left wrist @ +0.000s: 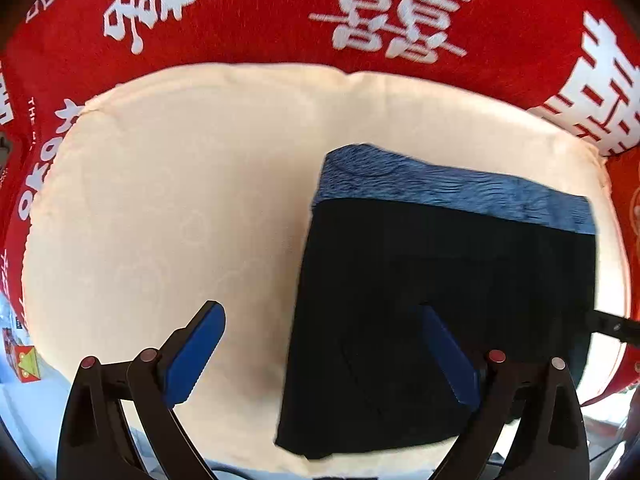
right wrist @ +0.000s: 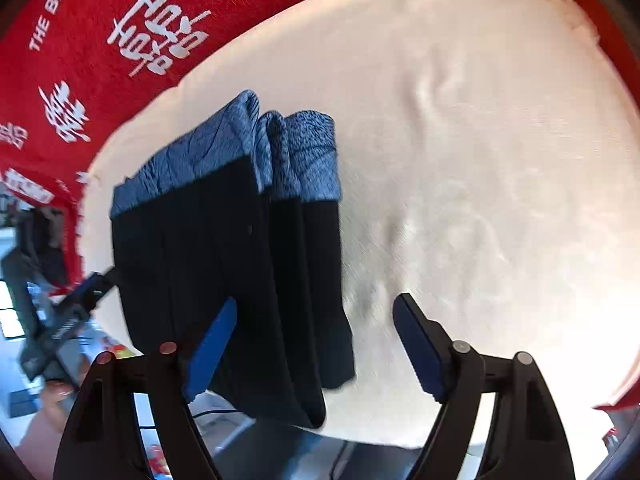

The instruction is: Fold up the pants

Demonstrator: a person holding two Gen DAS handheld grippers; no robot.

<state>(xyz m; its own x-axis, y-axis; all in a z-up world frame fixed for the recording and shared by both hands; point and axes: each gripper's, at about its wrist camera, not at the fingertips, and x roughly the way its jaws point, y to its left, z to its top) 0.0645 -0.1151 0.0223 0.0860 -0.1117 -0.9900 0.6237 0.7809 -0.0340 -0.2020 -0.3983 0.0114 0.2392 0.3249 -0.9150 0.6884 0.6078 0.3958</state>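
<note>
The pants [left wrist: 440, 300] lie folded into a compact dark stack on the cream cloth [left wrist: 180, 200], their blue-grey waistband at the far end and their long axis running toward it. Both the left gripper [left wrist: 320, 344] and right gripper [right wrist: 312, 340] hover over the stack's near end, jaws apart, holding nothing. I judge the fold nearly done; withdraw cleanly without snagging an edge.

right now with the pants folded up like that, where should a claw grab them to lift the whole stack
Grip the near black end of the folded pants, where the layers overhang the cream cloth, coming from the front edge. In the right wrist view that end hangs free, so a pad could probably slip under; the blue-grey waistband end lies flat.
</note>
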